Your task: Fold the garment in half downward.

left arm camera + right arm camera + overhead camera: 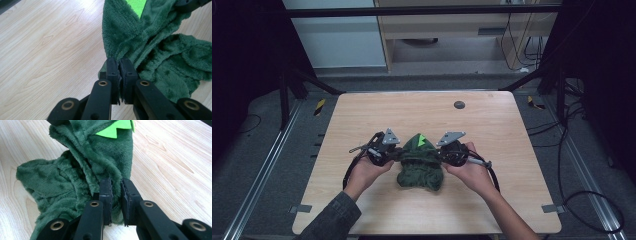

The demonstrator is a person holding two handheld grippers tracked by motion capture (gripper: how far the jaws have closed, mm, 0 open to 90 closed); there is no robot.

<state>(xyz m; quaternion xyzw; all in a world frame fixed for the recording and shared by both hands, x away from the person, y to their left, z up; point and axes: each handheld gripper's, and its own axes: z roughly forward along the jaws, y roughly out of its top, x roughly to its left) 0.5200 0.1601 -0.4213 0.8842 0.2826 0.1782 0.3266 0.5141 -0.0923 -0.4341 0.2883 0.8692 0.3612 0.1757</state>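
A dark green fleece garment [419,167] with bright green felt spikes [422,141] lies bunched near the middle of the wooden table [412,110], pulled up between both grippers. My left gripper [395,156] pinches its left edge; in the left gripper view the jaws [119,67] are shut on a thin fold of the garment [155,50]. My right gripper [440,156] grips the opposite side; in the right gripper view its jaws [116,188] are clamped on a thicker fold of the garment [75,175], below the spikes [115,128].
A small dark round disc [459,104] sits at the table's far side. Grey tape tabs [300,208] mark the front corners. Black frame legs and cables surround the table, with a cabinet behind. Bare wood lies all around the garment.
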